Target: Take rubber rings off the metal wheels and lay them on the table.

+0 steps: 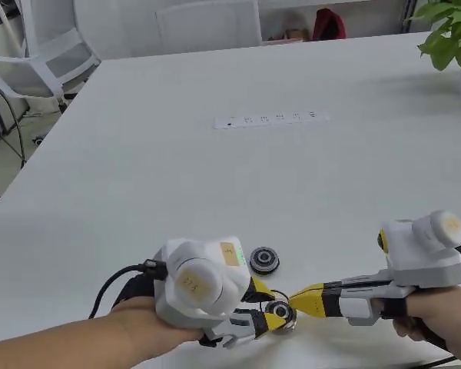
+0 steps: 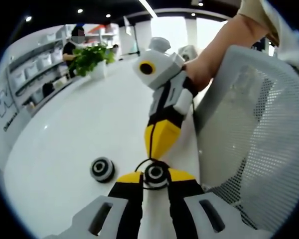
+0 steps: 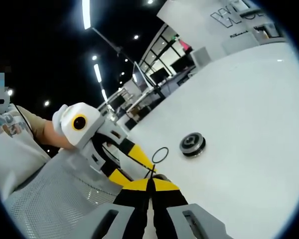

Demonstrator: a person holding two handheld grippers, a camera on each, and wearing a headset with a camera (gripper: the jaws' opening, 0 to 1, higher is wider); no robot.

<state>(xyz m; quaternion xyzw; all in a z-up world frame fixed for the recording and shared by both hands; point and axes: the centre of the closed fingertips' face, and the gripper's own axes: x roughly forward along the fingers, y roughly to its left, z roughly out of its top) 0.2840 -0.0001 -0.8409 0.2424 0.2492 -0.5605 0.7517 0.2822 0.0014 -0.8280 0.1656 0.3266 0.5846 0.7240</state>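
Near the table's front edge my left gripper (image 1: 267, 308) is shut on a small metal wheel (image 1: 280, 313); in its own view the wheel (image 2: 155, 174) sits between the yellow jaws of the left gripper (image 2: 155, 176). My right gripper (image 1: 293, 300) comes in from the right, tips against that wheel. In the right gripper view the right gripper (image 3: 150, 183) is shut on a thin black rubber ring (image 3: 160, 155), which loops out ahead of the jaws. A second wheel (image 1: 264, 260), with its black ring on, lies flat on the table just beyond.
A white power strip (image 1: 270, 120) lies mid-table. A green plant (image 1: 449, 34) stands at the far right corner, and a white chair (image 1: 54, 54) at the far left. A grey mesh chair back (image 2: 249, 124) is close on the person's side.
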